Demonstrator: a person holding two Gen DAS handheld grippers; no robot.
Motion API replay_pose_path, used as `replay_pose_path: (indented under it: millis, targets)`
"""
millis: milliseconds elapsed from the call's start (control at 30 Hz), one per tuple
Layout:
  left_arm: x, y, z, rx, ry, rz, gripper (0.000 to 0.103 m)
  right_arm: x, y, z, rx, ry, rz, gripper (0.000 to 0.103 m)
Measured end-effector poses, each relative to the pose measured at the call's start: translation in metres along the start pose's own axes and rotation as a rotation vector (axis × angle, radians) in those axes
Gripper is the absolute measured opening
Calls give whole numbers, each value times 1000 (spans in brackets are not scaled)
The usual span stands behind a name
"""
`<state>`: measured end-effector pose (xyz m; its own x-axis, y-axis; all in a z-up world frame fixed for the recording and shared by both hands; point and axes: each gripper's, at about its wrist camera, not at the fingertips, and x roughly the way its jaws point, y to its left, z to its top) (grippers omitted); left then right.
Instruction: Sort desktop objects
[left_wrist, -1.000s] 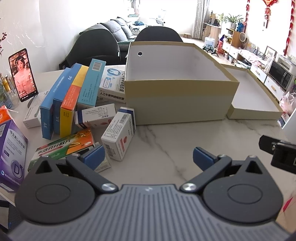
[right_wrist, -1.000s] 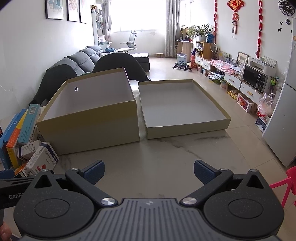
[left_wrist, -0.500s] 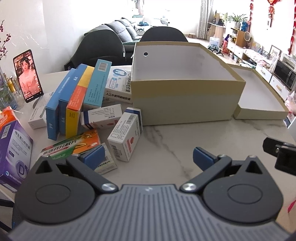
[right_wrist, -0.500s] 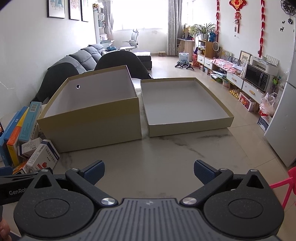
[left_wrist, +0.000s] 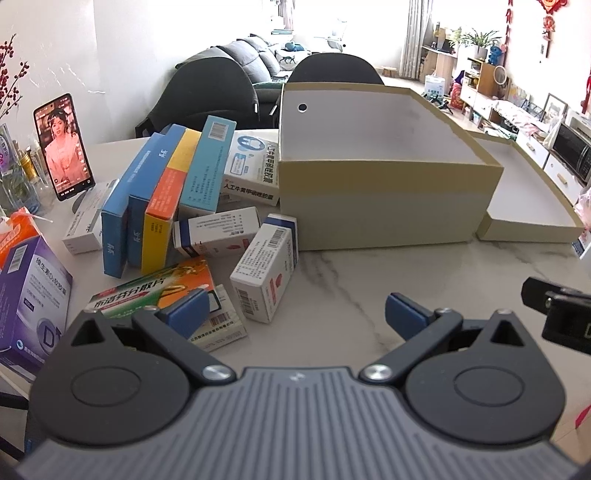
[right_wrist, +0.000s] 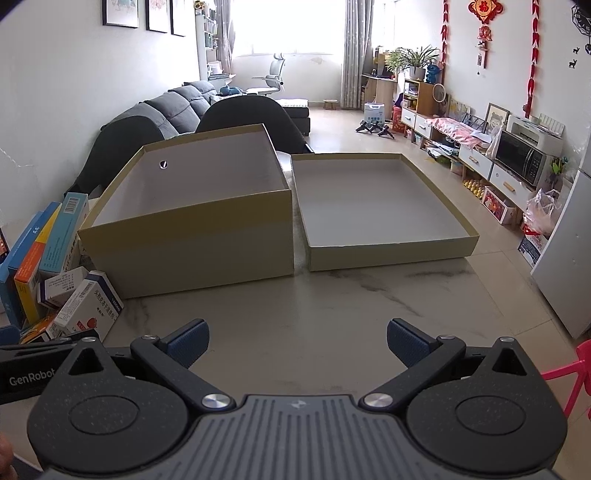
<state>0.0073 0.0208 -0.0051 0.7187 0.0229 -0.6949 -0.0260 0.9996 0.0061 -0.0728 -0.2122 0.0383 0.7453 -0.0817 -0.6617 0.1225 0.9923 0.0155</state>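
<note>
Ahead of both sets of jaws the deep cardboard box shows only bare inner walls; its floor is hidden. Its lid lies alongside. The medicine cartons lie heaped ahead-left, unsorted. Left gripper and right gripper gape wide, holding nothing.

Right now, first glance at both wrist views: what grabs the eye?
The tall open tan cardboard box sits mid-table, nothing visible inside, with its shallow tan lid lying open side up, touching or nearly touching its right side. To the box's left is a jumble of coloured medicine cartons, some upright, some toppled. Both the left tool and the right tool hover open over bare white marble tabletop, holding nothing.
</note>
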Motion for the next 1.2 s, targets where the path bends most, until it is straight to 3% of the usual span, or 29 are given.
replay_pose_path:
  millis: [300,1067,1200]
  targets:
    - [0,15,-3,-10,3,45,103,4,9,2,-20,-3,12,103]
    - [0,154,-3,-178,1,359,103,17,41,10,-121,-77,99,103]
    - [-1,168,-2,-167,-3,367,103,20,45,10,-130,-70,102,103]
